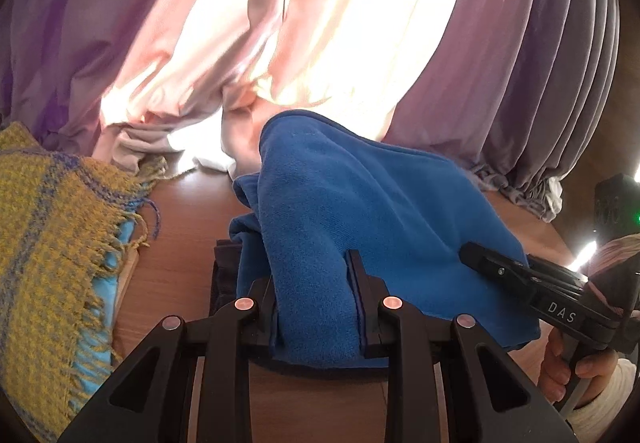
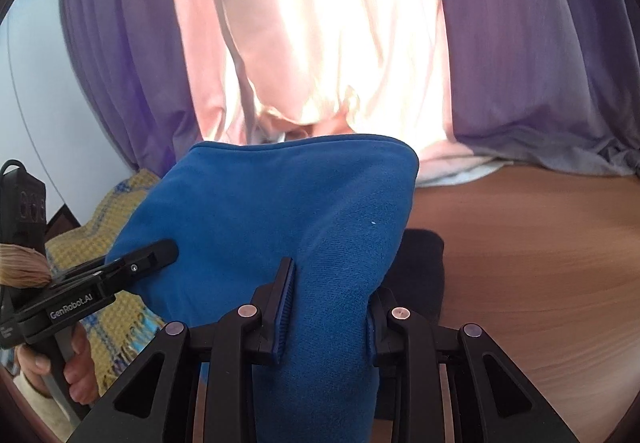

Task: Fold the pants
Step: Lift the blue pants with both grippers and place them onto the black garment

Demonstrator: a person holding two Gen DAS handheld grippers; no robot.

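Pants (image 1: 340, 203): mid-fold, lifted off the table (image 2: 540, 243). Your left gripper (image 1: 316, 307) and right gripper (image 2: 328, 303) each pinch the fabric. Laying flat remains.

Bare table (image 2: 540, 243) lies right; fringed blanket (image 1: 48, 223) crowds left.

Wooden table (image 2: 540, 243) carries a dark folded cloth (image 2: 420, 255), probably, and a fringed yellow blanket (image 1: 52, 227).
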